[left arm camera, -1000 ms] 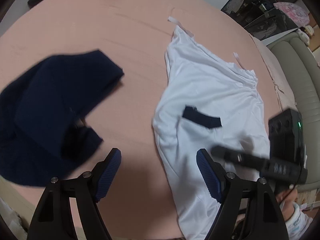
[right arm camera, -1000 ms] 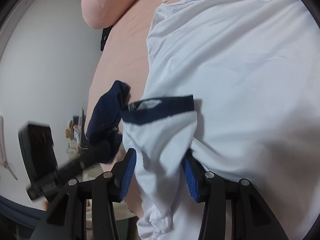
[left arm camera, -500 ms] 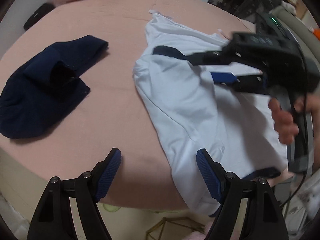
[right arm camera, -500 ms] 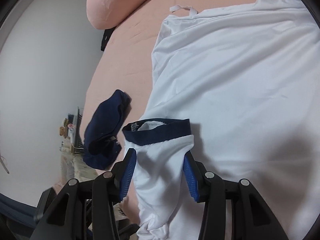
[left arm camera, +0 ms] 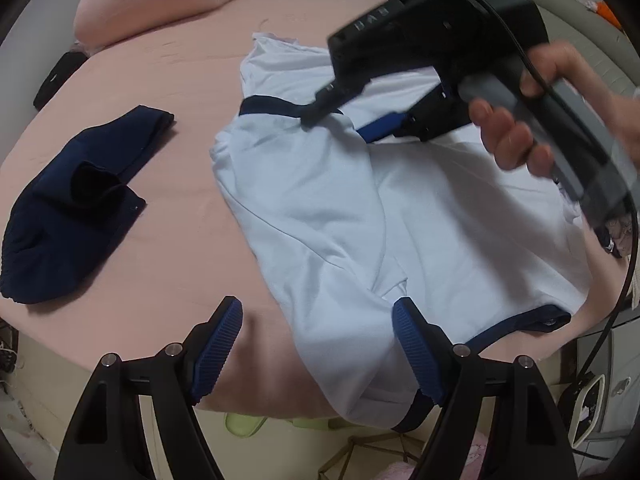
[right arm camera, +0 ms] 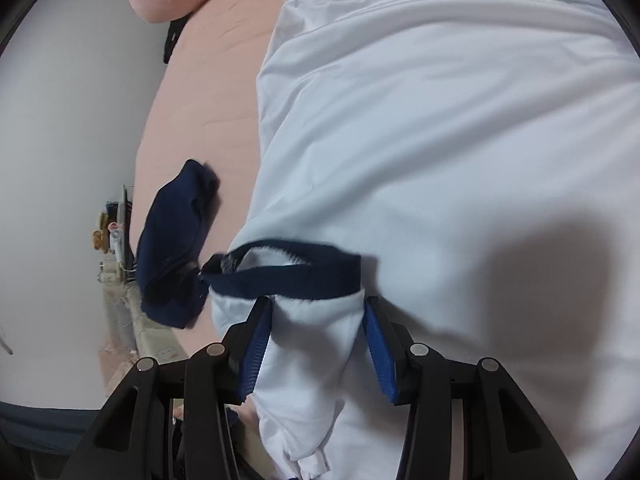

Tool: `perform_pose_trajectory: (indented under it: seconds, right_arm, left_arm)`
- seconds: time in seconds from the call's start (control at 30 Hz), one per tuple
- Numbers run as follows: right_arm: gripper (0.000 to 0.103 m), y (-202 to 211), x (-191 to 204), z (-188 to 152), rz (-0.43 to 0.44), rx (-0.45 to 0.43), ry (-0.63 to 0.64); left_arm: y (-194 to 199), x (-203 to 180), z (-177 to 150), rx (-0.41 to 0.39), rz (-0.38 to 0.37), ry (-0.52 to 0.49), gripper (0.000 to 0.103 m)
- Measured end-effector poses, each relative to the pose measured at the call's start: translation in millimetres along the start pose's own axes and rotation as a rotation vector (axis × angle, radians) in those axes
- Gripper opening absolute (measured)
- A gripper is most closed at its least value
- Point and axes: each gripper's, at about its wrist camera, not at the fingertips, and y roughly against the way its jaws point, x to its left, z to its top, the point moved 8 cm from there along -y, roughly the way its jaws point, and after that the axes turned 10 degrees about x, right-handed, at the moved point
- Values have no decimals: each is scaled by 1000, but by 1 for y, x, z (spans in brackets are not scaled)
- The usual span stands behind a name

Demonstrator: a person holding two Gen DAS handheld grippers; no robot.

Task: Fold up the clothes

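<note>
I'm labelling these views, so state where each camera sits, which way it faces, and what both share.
Left wrist: sits on the left gripper, faces down across the bed; its open fingers and the hand holding the right gripper show.
Right wrist: sits on the right gripper, faces down at the white shirt; fingers closed on its sleeve.
Shared: shirt, navy garment, pink pillow.

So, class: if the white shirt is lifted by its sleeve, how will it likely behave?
Probably floppy: the white shirt already drapes in soft creases over the bed edge. It looks thin and light, so the sleeve bunched in the right gripper would likely rise first, with the body trailing and sagging rather than keeping shape.
</note>
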Motion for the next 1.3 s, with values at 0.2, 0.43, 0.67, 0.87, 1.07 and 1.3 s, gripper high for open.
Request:
perform_pose_trajectory:
  seconds: [0.2,0.43,0.67,0.87,1.07,1.3]
  right_arm:
    - [46,-3,1,-1,-15,-4,15]
    - [46,-8,10,-4,-143,31,100]
    - [40,-13,16,-3,-272,62,140]
    - [30,-16,25,-4,-290,62,195]
    - [16,-7,32,-4,-284,33,231]
    - [6,0,41,-9,-328,-6,321]
  left_arm:
    - [-27,-4,-8,96,53,-27,77]
    - [-34,-7,-4,98,165,-102,99]
    - [-43,7,3,204,88,-17,103]
    - [-37,6,3,169,118,-32,103]
    - [-18,6,-2,116,126,-17,60]
    - [-12,-22,-4,63,226,-186,32]
